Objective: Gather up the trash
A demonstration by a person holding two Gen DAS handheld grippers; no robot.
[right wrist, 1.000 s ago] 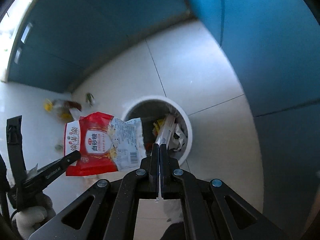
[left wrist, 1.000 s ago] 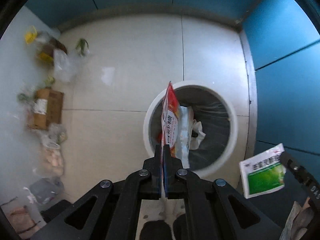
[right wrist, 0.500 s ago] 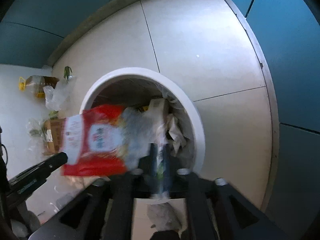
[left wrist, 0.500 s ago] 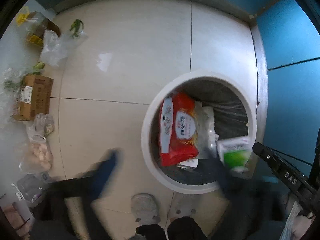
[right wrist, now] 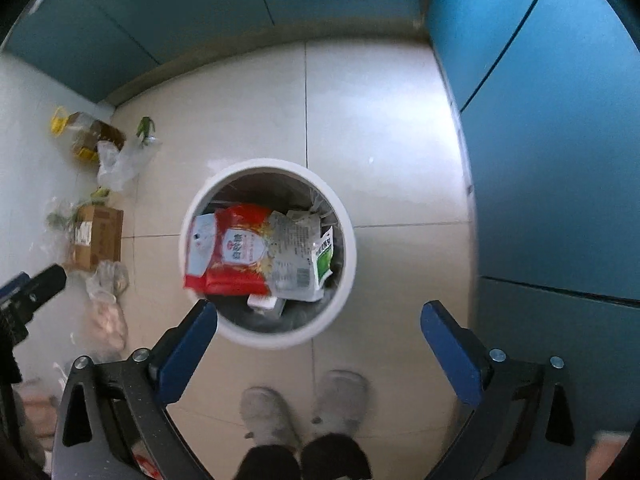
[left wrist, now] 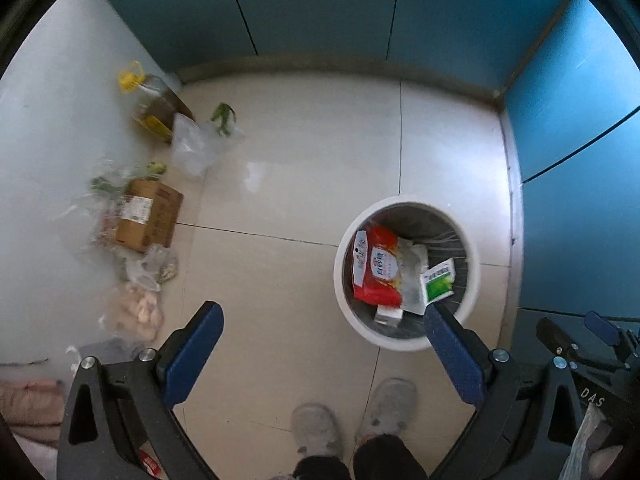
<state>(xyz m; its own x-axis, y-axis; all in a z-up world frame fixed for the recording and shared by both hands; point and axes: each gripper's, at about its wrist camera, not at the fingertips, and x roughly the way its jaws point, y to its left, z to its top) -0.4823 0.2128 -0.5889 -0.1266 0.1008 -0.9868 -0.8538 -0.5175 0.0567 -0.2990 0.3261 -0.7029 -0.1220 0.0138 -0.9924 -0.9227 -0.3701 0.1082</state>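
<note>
Moved: both packets, red sugar bag (right wrist: 240,252) and green-white packet (left wrist: 439,280), now lie in the white bin (left wrist: 404,342).
Grip: I see left hand-held gripper (left wrist: 324,334) spread wide and empty; right hand-held gripper (right wrist: 318,326) just opened, empty too.
Next: I'd head for the litter at frame left, the clear plastic bag (left wrist: 196,148) first.

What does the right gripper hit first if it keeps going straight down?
Likely bare floor tile just beside the white bin; right gripper is open and empty. Depth unclear, so the rim might come first.
</note>
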